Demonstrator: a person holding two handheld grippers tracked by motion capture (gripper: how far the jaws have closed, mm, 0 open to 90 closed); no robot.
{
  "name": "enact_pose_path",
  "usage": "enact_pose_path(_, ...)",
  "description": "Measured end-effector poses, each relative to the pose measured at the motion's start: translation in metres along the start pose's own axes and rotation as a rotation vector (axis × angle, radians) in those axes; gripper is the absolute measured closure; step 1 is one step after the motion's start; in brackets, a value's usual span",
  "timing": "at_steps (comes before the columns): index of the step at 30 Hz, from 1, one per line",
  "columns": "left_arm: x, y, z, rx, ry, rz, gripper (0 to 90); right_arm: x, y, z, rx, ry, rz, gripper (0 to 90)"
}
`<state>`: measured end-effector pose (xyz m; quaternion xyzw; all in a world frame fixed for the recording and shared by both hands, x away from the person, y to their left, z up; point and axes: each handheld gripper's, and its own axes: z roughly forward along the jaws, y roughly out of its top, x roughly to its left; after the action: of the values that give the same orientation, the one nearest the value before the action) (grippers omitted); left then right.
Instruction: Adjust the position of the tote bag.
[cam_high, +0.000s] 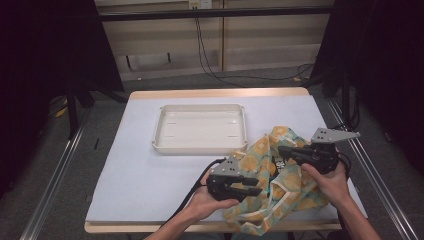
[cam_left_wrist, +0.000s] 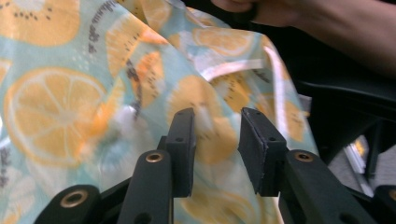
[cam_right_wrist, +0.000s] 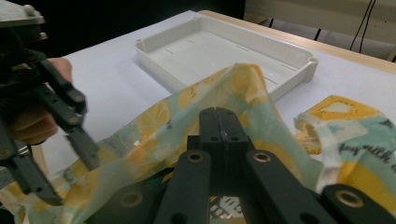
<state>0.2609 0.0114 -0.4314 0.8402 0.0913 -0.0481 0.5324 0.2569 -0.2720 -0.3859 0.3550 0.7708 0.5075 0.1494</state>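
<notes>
1. The lemon-print cloth (cam_high: 272, 175) lies bunched at lower right of the high view, below the white tray (cam_high: 200, 146).
2. Right gripper (cam_right_wrist: 220, 122) – jaws pressed together on a fold.
3. Left gripper (cam_left_wrist: 217, 140) – jaws spread, cloth between (unpinched); a shallow bite could let the fold slip.

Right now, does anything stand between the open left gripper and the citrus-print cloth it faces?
Nothing visible does. The left gripper has its jaws apart right at the cloth, with printed fabric directly ahead and no other thing between.
</notes>
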Motion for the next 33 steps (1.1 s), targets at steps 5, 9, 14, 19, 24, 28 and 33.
enact_pose_path(5, 0.005, 0.000, 0.010, 0.034, 0.014, -0.036, 46.0, 0.004, -0.009, -0.007, 0.028, 0.028, 0.005, 78.5)
enact_pose_path(9, 0.007, -0.003, 0.015, 0.068, 0.023, -0.028, 38.1, 0.007, -0.021, -0.009, 0.048, 0.016, 0.017, 62.4)
enact_pose_path(14, 0.010, -0.004, 0.018, 0.088, 0.028, -0.033, 73.1, 0.022, -0.026, -0.006, 0.088, 0.086, -0.019, 49.3)
enact_pose_path(19, 0.012, -0.002, 0.004, 0.042, 0.004, -0.066, 90.0, 0.028, -0.034, 0.007, 0.149, 0.098, -0.027, 38.3)
enact_pose_path(24, 0.016, -0.003, -0.015, 0.003, 0.032, -0.103, 90.0, 0.028, -0.040, 0.011, 0.194, 0.103, -0.047, 56.6)
enact_pose_path(28, 0.023, -0.013, -0.031, 0.025, 0.075, -0.119, 90.0, 0.029, -0.041, 0.007, 0.191, 0.095, -0.049, 77.2)
enact_pose_path(33, 0.028, -0.027, -0.045, 0.031, 0.089, -0.150, 90.0, 0.033, -0.048, -0.007, 0.173, 0.105, -0.034, 90.0)
